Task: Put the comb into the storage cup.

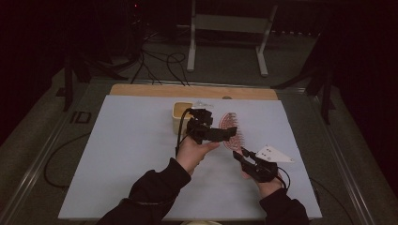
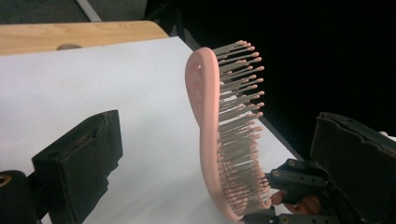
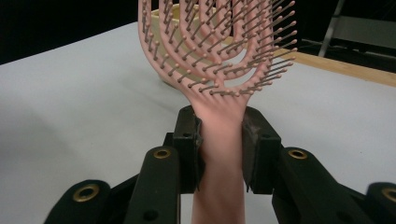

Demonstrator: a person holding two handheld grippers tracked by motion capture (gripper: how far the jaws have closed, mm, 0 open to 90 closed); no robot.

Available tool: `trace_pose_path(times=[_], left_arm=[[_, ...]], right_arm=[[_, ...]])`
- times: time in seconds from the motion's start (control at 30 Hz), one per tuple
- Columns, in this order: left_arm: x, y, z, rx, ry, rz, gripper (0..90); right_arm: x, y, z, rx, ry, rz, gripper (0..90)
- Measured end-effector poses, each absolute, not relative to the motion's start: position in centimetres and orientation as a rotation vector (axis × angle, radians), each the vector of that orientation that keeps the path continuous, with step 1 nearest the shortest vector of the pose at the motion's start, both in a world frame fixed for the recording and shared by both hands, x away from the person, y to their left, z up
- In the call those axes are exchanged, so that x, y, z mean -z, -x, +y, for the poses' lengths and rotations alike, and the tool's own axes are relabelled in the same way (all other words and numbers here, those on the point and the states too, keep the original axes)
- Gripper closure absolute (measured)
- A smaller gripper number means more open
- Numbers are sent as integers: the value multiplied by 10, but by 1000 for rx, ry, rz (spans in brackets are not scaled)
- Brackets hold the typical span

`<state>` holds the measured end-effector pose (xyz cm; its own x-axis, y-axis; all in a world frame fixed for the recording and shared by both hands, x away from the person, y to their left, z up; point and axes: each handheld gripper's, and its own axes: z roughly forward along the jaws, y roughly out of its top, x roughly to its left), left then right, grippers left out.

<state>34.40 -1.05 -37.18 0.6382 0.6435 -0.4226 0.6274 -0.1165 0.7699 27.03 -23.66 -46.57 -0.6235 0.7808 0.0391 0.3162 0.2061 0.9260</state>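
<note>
Right tool [image 3: 219, 140] around pink hairbrush [image 3: 219, 51] handle, head pointing away.

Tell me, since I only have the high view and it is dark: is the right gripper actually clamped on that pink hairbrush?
Observer: Yes. In the right gripper view, the right gripper presses its pads on both sides of the hairbrush handle, just below the head.
Operator: And the left one?
Observer: The left gripper is open. In its own view the brush head stands between the two jaws and touches neither.
Operator: Which way do the bristles face?
Observer: The left gripper view shows the brush edge-on, with its bristles pointing toward the jaw at the right of that view.
</note>
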Motion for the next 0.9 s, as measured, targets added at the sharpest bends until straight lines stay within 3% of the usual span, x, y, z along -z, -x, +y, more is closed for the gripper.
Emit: trace_pose_path(times=[0.17, 0.23, 0.5, 0.9], left_arm=[[379, -347, -18, -1, -1799, 1009, 83], [380, -347, -20, -1, -1789, 1006, 154], [383, -350, -25, 4, -1775, 1048, 277], [385, -350, -28, 16, -1754, 1040, 580]], right_arm=[[466, -270, -237, -1403, -1013, 2047, 705], [466, -270, -236, -1403, -1014, 2046, 706], [466, -270, -235, -1404, -1017, 2048, 706], [465, -269, -234, -1399, -1005, 2044, 706]])
